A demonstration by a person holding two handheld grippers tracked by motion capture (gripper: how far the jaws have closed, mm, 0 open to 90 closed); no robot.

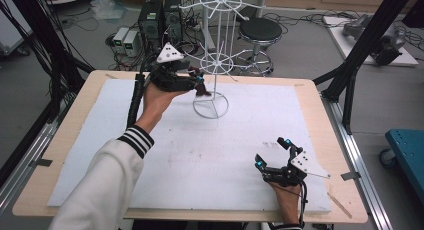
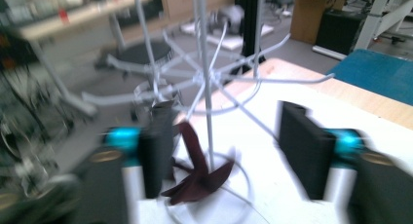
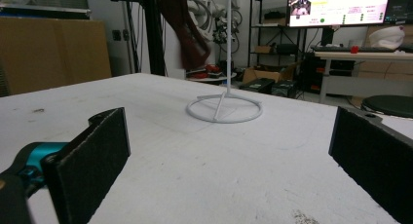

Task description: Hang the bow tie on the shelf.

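My left hand-held gripper (image 1: 199,85) stood open beside the white wire rack (image 1: 215,65), its dark red cloth (image 2: 197,170) unpressed. My right hand-held gripper (image 1: 272,152) gaped wide, empty, well apart from that rack.

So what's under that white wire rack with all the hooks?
Under the white wire rack, its ring base sits on the white mat. A dark red cloth hangs near the pole beside the left tool. What holds the cloth's top is too blurred to tell.

Your left gripper view is motion-blurred: the dark red cloth (image 2: 195,173) and the white wire rack (image 2: 207,83) lack sharp edges, so contact with the left pad cannot be confirmed. In the right gripper view, the rack's (image 3: 225,107) upper tiers are cut off.
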